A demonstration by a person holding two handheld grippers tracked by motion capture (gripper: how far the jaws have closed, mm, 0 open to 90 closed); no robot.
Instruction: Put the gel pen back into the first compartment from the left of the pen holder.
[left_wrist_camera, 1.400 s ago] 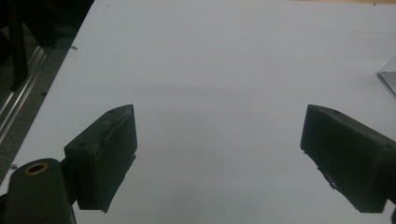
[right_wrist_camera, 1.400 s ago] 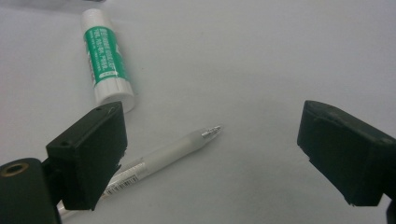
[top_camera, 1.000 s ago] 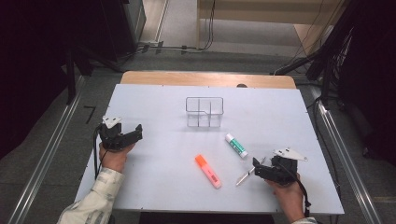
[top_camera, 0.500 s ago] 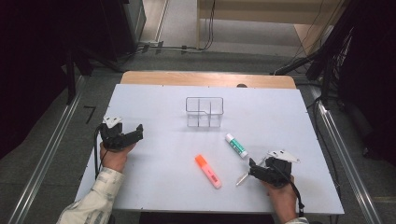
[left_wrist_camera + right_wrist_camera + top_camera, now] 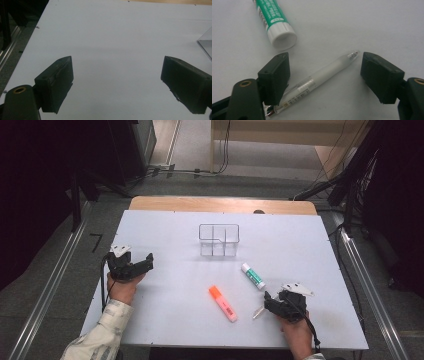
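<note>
Frosted clear plastic pen (image 5: 317,79) lies between the right gripper (image 5: 325,75) jaws near the table's (image 5: 165,320) front-right corner; jaws closing in, not touching yet.

A white table (image 5: 165,320) stands on a grey carpeted floor (image 5: 45,305), with a light wooden board (image 5: 220,204) along its far edge. Metal rails (image 5: 50,290) run along the floor on the left and right. Beyond the far edge, black cables (image 5: 170,170) trail over the floor beside a pale wooden cabinet (image 5: 290,132). Dark equipment fills the left and right sides, dimly lit.
</note>
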